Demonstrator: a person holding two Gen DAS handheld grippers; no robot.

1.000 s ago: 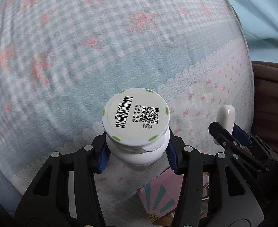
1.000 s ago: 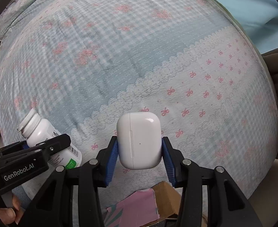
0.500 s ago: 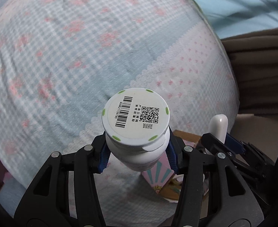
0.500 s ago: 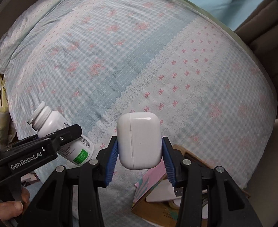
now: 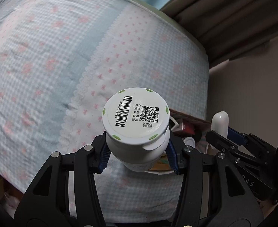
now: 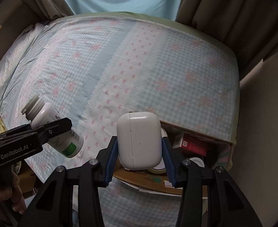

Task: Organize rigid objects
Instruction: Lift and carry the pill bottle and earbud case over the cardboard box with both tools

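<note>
My left gripper (image 5: 137, 157) is shut on a white pill bottle (image 5: 136, 119) whose flat end with a barcode and a QR code faces the camera. The right wrist view shows that same bottle (image 6: 50, 124) from the side, with its green label, in the left gripper (image 6: 63, 130). My right gripper (image 6: 139, 160) is shut on a white earbud case (image 6: 139, 140), held upright between the blue pads. The case (image 5: 220, 121) also shows at the right of the left wrist view. Both hang above a cardboard box (image 6: 157, 185) at the bed's edge.
A bed (image 6: 139, 66) with a blue checked, pink-flowered cover fills both views. The box holds a red packet (image 6: 193, 143), a white round lid (image 6: 195, 161) and a tape roll. Curtains (image 6: 224, 9) and a beige wall (image 6: 262, 123) stand behind and to the right. A hand (image 6: 4, 196) holds the left gripper.
Both grippers have risen and rolled with their objects held fast. The bed now looks farther away, and the box with its contents has come into view under the fingers.
</note>
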